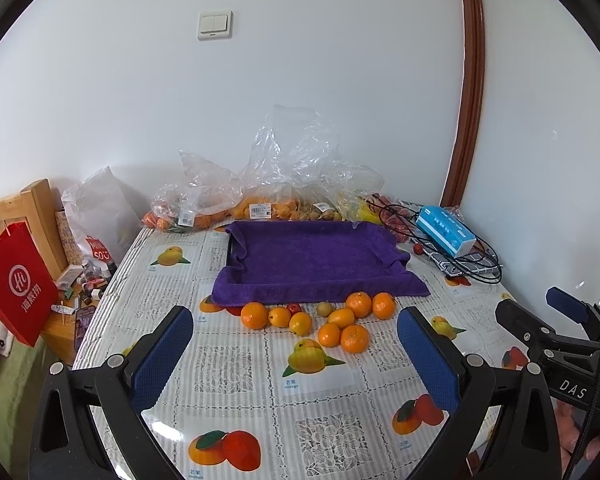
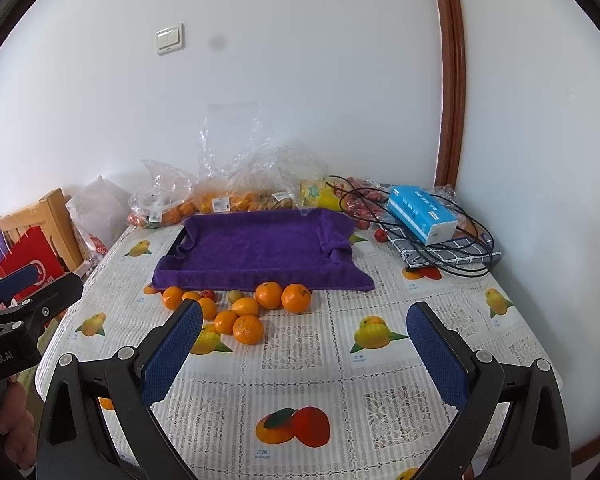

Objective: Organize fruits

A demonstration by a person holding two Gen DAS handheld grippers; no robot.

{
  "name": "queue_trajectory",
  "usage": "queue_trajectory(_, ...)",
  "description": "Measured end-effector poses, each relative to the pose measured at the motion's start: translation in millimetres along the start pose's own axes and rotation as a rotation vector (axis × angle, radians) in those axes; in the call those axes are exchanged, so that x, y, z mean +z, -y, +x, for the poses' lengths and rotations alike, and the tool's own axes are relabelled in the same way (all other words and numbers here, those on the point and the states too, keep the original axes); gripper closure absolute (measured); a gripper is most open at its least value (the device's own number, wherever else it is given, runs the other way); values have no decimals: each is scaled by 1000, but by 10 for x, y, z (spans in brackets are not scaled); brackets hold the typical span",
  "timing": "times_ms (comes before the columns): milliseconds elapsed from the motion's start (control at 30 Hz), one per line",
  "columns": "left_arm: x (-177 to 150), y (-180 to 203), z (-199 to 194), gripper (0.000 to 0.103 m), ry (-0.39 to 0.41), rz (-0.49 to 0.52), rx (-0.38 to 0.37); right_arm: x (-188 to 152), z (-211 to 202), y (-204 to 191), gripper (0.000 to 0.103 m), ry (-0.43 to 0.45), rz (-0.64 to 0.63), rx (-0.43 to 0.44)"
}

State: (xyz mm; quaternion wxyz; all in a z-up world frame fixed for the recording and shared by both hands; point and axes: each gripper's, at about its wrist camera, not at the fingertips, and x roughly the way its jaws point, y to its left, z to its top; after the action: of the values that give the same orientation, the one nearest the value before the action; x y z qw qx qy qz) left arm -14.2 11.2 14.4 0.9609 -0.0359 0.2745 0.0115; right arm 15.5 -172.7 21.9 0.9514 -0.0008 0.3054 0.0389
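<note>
Several oranges (image 1: 355, 338) (image 2: 248, 329) lie loose on the fruit-print tablecloth, with a small red fruit (image 1: 294, 307) (image 2: 208, 294) and a small green-yellow fruit (image 1: 324, 308) (image 2: 236, 295) among them. Behind them sits a tray draped with a purple towel (image 1: 312, 258) (image 2: 260, 246), with nothing on it. My left gripper (image 1: 296, 326) is open and empty, hovering in front of the fruit cluster. My right gripper (image 2: 306, 320) is open and empty, to the right of the cluster. Each gripper shows at the edge of the other's view.
Clear plastic bags of fruit (image 1: 256, 204) (image 2: 220, 198) line the wall behind the tray. A blue tissue box (image 1: 446, 230) (image 2: 422, 212), black cables (image 2: 460, 240) and a checked cloth lie at the back right. A wooden chair and red bag (image 1: 14, 280) stand left of the table.
</note>
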Motion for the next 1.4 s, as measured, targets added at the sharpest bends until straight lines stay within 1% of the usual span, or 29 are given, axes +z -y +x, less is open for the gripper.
queue_trajectory(367,-21,9,67,0,-1,5,12,-24,65,5,2,-6,-13,-5)
queue_trajectory(533,-68,30,142,0,9,25,61,-42,229,45,0,-31,-10,-16)
queue_trajectory(700,-116,-16,383,0,-34,46,41,-68,437,107,0,-60,21,-36)
queue_trajectory(800,-152,-76,567,0,-58,31,33,-95,599,140,0,-76,33,-8)
queue_trajectory(867,-185,-119,711,0,-75,27,38,-121,717,145,0,-88,21,5)
queue_trajectory(967,-238,-192,940,1,-110,19,50,-174,947,165,0,-116,12,-10)
queue_trajectory(1067,-287,-294,1166,1,-143,-11,65,-216,1187,201,1,-146,14,36)
queue_trajectory(1100,-293,-327,1238,1,-153,-19,68,-221,1250,211,2,-146,17,37)
queue_trajectory(1133,-307,-360,1313,1,-157,-21,60,-227,1315,213,3,-146,20,29)
queue_trajectory(1200,-327,-407,1435,1,-172,-17,70,-229,1480,219,5,-158,16,6)
queue_trajectory(1267,-341,-456,1558,1,-196,-22,73,-217,1643,224,9,-183,13,15)
queue_trajectory(1333,-351,-503,1678,1,-215,-26,77,-204,1803,234,19,-204,22,40)
queue_trajectory(1400,-340,-539,1773,1,-229,-28,75,-181,1974,234,23,-227,28,59)
